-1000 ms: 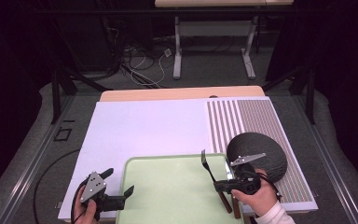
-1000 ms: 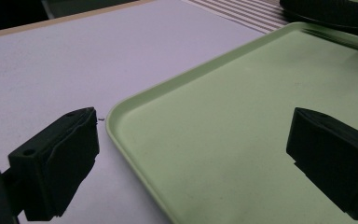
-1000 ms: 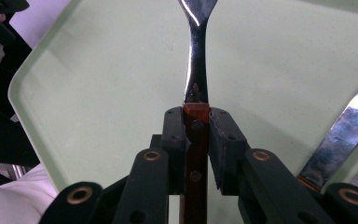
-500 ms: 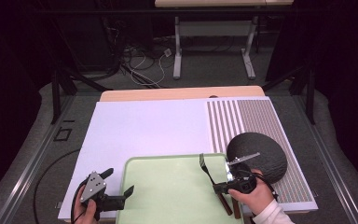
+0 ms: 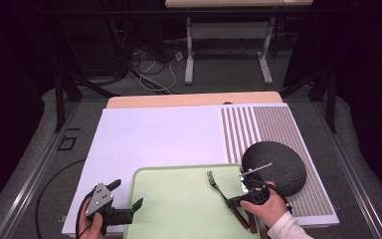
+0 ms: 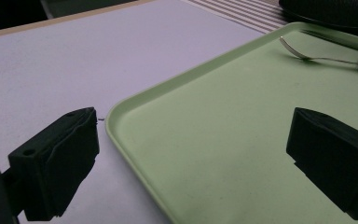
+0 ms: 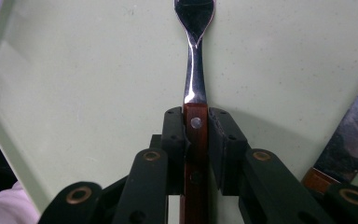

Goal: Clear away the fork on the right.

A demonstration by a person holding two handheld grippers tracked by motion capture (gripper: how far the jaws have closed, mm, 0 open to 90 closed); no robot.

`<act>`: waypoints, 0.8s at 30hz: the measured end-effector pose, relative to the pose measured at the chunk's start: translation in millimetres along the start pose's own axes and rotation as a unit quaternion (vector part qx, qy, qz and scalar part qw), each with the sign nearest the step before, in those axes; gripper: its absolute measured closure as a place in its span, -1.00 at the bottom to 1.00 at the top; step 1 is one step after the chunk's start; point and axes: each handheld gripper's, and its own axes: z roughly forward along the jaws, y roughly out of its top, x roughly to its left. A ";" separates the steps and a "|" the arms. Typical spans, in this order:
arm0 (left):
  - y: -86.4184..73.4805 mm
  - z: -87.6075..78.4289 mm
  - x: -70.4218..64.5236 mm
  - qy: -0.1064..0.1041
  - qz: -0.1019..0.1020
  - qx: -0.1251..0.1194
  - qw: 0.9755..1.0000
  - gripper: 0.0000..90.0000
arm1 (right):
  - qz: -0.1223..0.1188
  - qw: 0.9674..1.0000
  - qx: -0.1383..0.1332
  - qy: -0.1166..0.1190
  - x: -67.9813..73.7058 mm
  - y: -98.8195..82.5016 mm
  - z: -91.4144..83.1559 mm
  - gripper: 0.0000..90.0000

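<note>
A fork with a brown wooden handle has its head low over the pale green tray. My right gripper is shut on that handle, over the tray's right part. In the right gripper view the handle sits clamped between the jaws of the right gripper, and the steel neck of the fork reaches forward over the tray. My left gripper stands open at the tray's left front corner; its jaws straddle the tray rim with nothing gripped. The fork shows far off.
A knife with a wooden handle lies on the tray beside the fork, its handle near the front edge. A dark round plate sits right of the tray on a striped mat. A white board covers the table.
My right gripper has sunk toward the tray with the fork, whose head now lies lower and flatter. The left gripper has stayed put.
</note>
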 end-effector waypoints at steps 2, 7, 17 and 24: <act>-0.1 -0.1 0.1 0.000 0.000 0.000 1.000 -0.94 | 0.000 1.000 -0.008 -0.001 1.3 -1.2 0.7 0.70; -0.1 -0.2 0.0 0.000 0.000 0.000 1.000 -0.94 | -0.013 1.000 -0.011 0.007 1.6 -1.6 -1.9 0.59; 0.1 0.0 -0.3 -0.001 0.002 0.001 1.000 -0.94 | -0.069 0.995 -0.075 0.013 9.3 -5.0 -4.8 0.84; 0.1 0.0 0.0 -0.002 0.005 0.003 1.000 -0.94 | -0.124 0.989 -0.073 0.022 17.1 -7.4 8.5 1.00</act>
